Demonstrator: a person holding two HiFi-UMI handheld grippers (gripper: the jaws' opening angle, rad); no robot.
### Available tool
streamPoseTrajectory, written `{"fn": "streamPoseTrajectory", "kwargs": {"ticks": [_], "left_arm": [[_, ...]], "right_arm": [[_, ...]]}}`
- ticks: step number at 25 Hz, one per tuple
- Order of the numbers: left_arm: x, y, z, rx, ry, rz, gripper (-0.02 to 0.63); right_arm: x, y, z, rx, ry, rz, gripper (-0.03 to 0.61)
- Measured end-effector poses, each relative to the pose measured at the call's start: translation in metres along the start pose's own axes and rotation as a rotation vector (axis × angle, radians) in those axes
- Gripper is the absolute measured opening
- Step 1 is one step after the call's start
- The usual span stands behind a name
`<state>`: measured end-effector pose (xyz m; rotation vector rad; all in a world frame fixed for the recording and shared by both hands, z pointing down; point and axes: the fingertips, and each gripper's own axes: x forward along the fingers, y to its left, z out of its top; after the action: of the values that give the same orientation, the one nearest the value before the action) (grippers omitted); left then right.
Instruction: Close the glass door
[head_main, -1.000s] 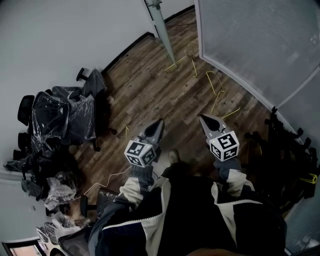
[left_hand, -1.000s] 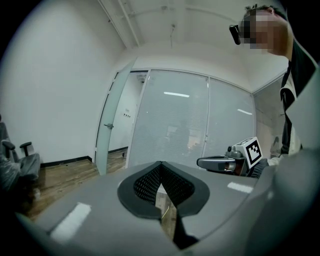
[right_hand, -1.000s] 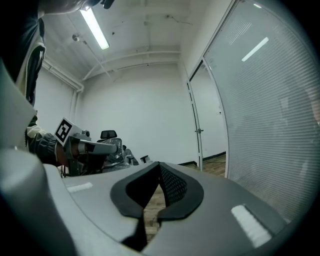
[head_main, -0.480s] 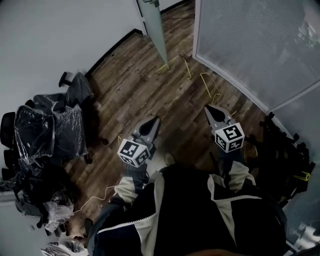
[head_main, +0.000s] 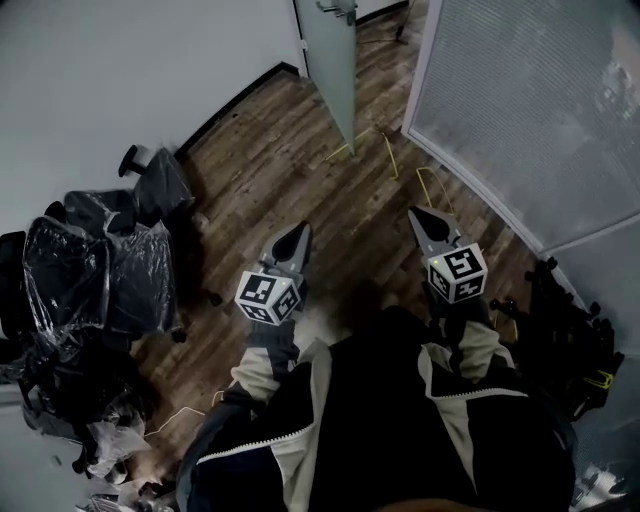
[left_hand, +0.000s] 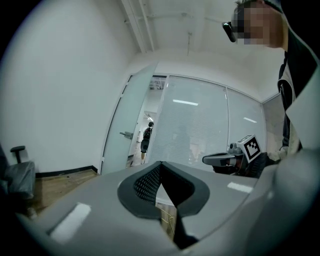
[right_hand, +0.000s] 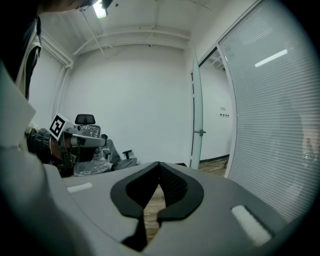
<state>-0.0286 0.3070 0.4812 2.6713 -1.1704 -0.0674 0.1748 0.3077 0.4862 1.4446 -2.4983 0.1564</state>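
Note:
The frosted glass door (head_main: 332, 58) stands open at the top of the head view, swung into the room beside the glass wall (head_main: 530, 110). The left gripper view shows the door (left_hand: 127, 122) and its handle (left_hand: 127, 134) ahead, well out of reach. The right gripper view has the door (right_hand: 196, 120) edge-on, with its handle (right_hand: 200, 132). My left gripper (head_main: 297, 236) and right gripper (head_main: 418, 214) point toward the door over the wooden floor. Both are shut with nothing between the tips, as the left gripper (left_hand: 160, 162) and right gripper (right_hand: 159, 163) show in their own views.
Office chairs wrapped in plastic (head_main: 100, 270) crowd the left wall. Yellow cable (head_main: 385, 150) lies on the floor in front of the doorway. Dark equipment (head_main: 570, 340) stands at the right by the glass wall. A person (left_hand: 146, 139) stands beyond the doorway.
I have walked toward the door: it looks larger and nearer, and the chairs have slid back on the left. Both grippers stay shut and held out in front.

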Motion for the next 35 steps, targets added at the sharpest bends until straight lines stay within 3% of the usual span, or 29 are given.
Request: {"fn": "streamPoseTrajectory", "kwargs": {"ticks": [7, 14, 22, 30, 35], "left_arm": [[0.06, 0.055, 0.011, 0.028, 0.006, 0.047, 0.005], [0.155, 0.125, 0.043, 0.041, 0.018, 0.127, 0.005], [0.246, 0.173, 0.075, 0.067, 0.008, 0.173, 0.005], [0.289, 0.217, 0.086, 0.078, 0.011, 0.162, 0.005], [0.302, 0.278, 0.093, 0.074, -0.004, 0.164, 0.005]], "right_arm": [[0.095, -0.03, 0.015, -0.007, -0.007, 0.082, 0.005], [0.2, -0.103, 0.052, -0.003, -0.034, 0.154, 0.005], [0.286, -0.159, 0.085, -0.019, -0.066, 0.238, 0.005], [0.349, -0.176, 0.094, -0.01, -0.055, 0.251, 0.005], [0.4, -0.182, 0.101, -0.021, -0.039, 0.214, 0.005]]}}
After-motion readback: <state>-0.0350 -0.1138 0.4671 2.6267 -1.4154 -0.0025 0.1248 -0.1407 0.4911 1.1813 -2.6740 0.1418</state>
